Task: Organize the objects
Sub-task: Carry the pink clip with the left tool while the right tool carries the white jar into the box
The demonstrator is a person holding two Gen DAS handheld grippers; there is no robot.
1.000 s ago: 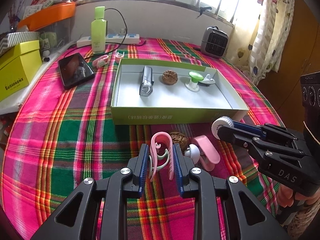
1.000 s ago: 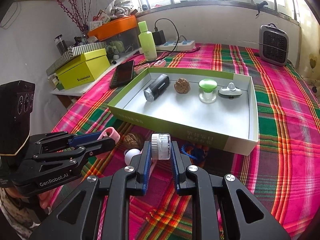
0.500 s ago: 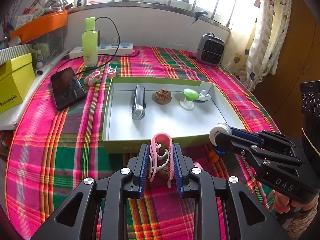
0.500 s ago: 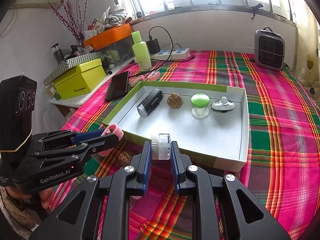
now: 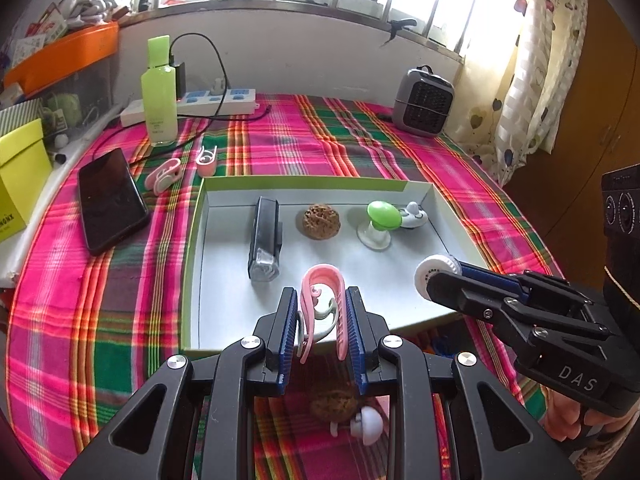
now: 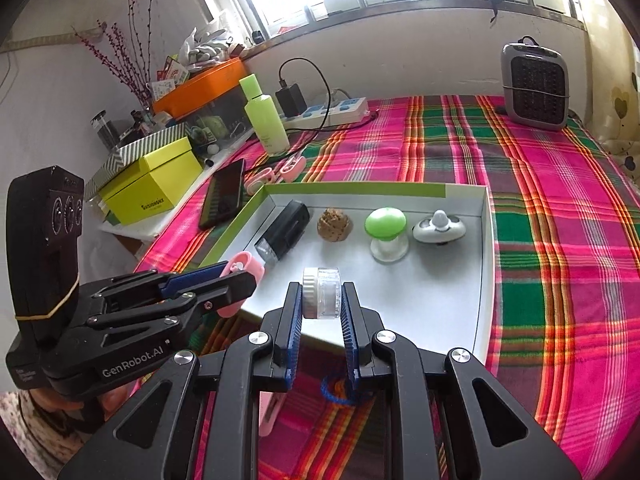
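Left wrist view: my left gripper [image 5: 320,312] pinches one pink clip [image 5: 322,308] between its jaws, held over the near part of the tray [image 5: 316,182]. Ahead of those jaws I count four things in the tray: one black case [image 5: 264,236], one walnut [image 5: 321,221], one green knob [image 5: 380,224] and one white gadget [image 5: 414,216]. Left of the tray, beyond the jaws, lie two more clips [image 5: 164,174] and one phone [image 5: 110,204]. Below the jaws, on the cloth [image 5: 100,288], I see one second walnut [image 5: 334,406] and one white ball [image 5: 370,420] touching it.

To the right, my right gripper [image 5: 434,280] is clamped on one small jar [image 5: 434,276], also above the tray. In the right wrist view that gripper [image 6: 320,300] holds the jar [image 6: 322,294] just ahead of the near tray wall [image 6: 486,280], with one blue loop [image 6: 338,390] under its jaws.

Since half a second ago, both grippers have advanced: the clip and jar now hang over the tray floor, where earlier they sat at its near edge. The tray's four things have not moved.
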